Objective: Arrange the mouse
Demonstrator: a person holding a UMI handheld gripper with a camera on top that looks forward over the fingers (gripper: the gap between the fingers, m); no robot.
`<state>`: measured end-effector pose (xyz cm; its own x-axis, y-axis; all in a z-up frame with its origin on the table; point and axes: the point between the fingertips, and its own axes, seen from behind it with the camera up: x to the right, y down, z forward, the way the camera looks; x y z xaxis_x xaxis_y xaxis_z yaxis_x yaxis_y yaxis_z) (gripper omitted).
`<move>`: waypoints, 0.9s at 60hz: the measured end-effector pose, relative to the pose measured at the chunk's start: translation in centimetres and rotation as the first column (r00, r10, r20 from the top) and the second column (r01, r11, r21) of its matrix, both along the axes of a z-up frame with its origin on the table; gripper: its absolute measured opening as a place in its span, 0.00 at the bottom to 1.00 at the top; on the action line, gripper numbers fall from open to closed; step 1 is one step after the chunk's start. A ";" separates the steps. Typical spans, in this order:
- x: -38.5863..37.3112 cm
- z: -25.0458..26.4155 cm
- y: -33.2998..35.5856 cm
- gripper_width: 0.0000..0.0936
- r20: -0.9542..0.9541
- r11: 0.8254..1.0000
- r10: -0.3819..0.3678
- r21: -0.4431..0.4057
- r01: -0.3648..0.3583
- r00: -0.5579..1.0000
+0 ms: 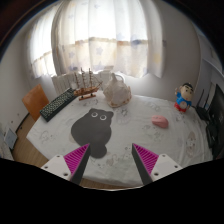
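A small rounded mouse (99, 114) sits on the head of a dark, cat-shaped mouse mat (90, 130) on a bench (150, 140) draped in pale patterned cloth. Beyond the mat stands a soft whitish bag (118, 92); to its right lies a pink block (159, 121). The gripper (110, 160) hangs just short of the mat, spread wide, holding nothing.

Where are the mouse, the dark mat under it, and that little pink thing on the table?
mouse (98, 116), gripper view, its back.
dark mat (88, 130), gripper view, bare middle.
pink thing (159, 121), gripper view, its top.
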<state>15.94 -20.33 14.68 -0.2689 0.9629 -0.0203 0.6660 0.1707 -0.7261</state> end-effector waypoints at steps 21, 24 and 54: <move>-3.9 -1.9 12.7 0.91 -0.039 0.972 -0.224 0.059 0.226 0.974; -4.3 -2.3 14.6 0.91 -0.039 0.963 -0.261 0.063 0.263 0.964; -12.3 -5.3 21.8 0.91 -0.173 0.962 -0.267 0.009 0.273 0.948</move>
<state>3.69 1.45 9.43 0.0044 0.9994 0.0349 0.5592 0.0265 -0.8286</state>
